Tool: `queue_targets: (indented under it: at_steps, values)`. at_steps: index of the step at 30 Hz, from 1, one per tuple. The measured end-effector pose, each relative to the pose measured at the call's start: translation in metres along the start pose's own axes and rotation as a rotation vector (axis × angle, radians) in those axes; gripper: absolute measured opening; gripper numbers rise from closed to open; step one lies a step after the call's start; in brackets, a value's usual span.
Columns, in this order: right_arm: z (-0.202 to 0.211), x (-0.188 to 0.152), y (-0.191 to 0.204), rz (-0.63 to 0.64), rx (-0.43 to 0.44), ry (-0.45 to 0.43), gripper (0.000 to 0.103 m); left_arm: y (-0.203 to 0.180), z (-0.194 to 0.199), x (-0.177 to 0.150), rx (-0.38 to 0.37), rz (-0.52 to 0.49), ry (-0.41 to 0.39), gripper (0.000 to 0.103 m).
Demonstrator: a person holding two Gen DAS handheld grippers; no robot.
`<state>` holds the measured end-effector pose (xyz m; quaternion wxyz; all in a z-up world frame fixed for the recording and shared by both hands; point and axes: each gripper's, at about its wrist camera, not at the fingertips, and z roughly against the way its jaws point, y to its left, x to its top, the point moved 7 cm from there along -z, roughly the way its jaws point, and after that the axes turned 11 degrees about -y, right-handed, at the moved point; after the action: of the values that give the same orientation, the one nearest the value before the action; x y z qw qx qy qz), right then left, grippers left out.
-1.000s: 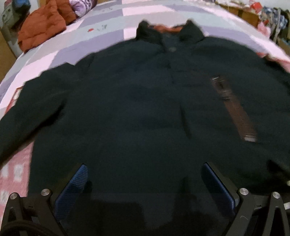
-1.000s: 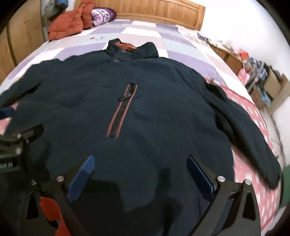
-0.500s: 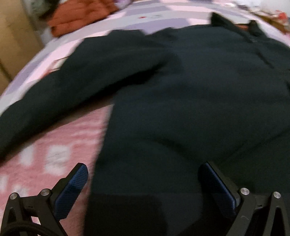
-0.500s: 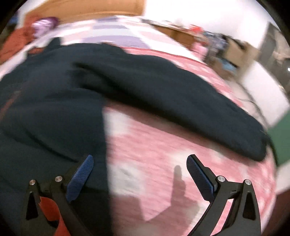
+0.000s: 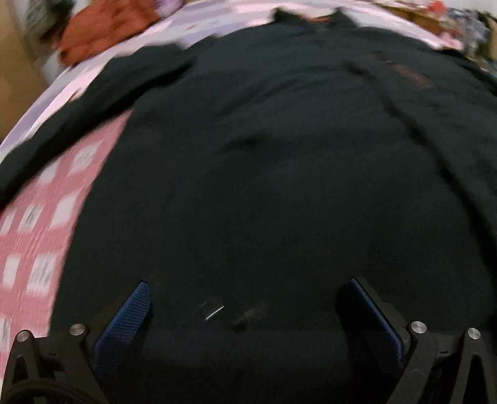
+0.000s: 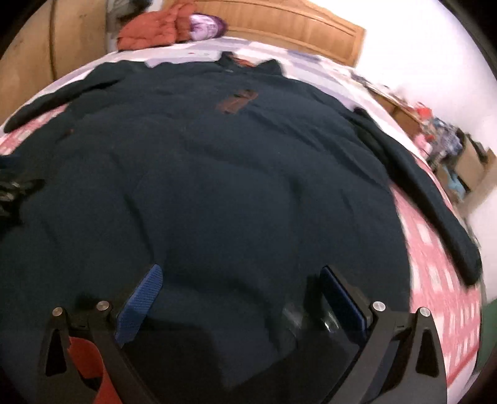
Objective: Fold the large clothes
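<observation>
Bed with a pink-and-lilac checked quilt (image 6: 441,267) and a wooden headboard (image 6: 298,28), orange puffer jacket (image 6: 149,29) dumped by the pillows, and the big navy jacket (image 6: 217,174) lies spread flat across it, sleeves out, with the left gripper (image 5: 245,307) and right gripper (image 6: 242,295) both jaws wide apart over its hem.

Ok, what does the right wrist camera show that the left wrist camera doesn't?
Only the right wrist view shows the wooden headboard, the purple pillow and the jacket's far sleeve end. Only the left shows the sleeve lying over the pink checks. Both show the dark jacket spread flat, the orange garment, and an open gripper.
</observation>
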<state>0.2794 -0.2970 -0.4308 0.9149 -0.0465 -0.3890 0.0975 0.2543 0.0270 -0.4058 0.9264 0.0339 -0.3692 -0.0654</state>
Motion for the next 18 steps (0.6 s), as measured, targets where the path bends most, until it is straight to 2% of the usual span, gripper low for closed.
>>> queue_targets:
  at_steps: [1, 3, 5, 8, 12, 14, 16, 18]
  values:
    - [0.003, -0.015, -0.025, -0.051, -0.041, 0.030, 0.102, 0.012, 0.001, -0.006, 0.021, 0.019, 0.014, 0.103]
    - [0.014, -0.039, -0.066, -0.113, -0.119, 0.072, 0.102, 0.028, 0.008, -0.016, -0.033, 0.055, 0.016, 0.103]
    - [0.025, -0.057, -0.093, -0.145, -0.096, 0.098, 0.102, 0.034, 0.018, -0.026, 0.012, -0.035, 0.018, 0.103]
    - [0.041, -0.067, -0.099, -0.072, -0.154, 0.127, 0.102, 0.041, 0.036, -0.036, 0.027, -0.041, 0.024, 0.103]
    - [0.062, -0.081, -0.094, -0.057, -0.195, 0.153, 0.102, 0.062, 0.054, -0.059, 0.078, -0.018, 0.032, 0.103]
    - [0.080, -0.106, -0.110, -0.104, -0.218, 0.187, 0.102, 0.079, 0.060, -0.068, 0.099, 0.011, 0.050, 0.103]
    - [0.103, -0.131, -0.133, -0.198, -0.289, 0.239, 0.102, 0.092, 0.069, -0.082, 0.130, 0.019, 0.071, 0.103]
    - [0.116, -0.141, -0.146, -0.252, -0.329, 0.265, 0.102, 0.103, 0.075, -0.088, 0.160, 0.027, 0.095, 0.103]
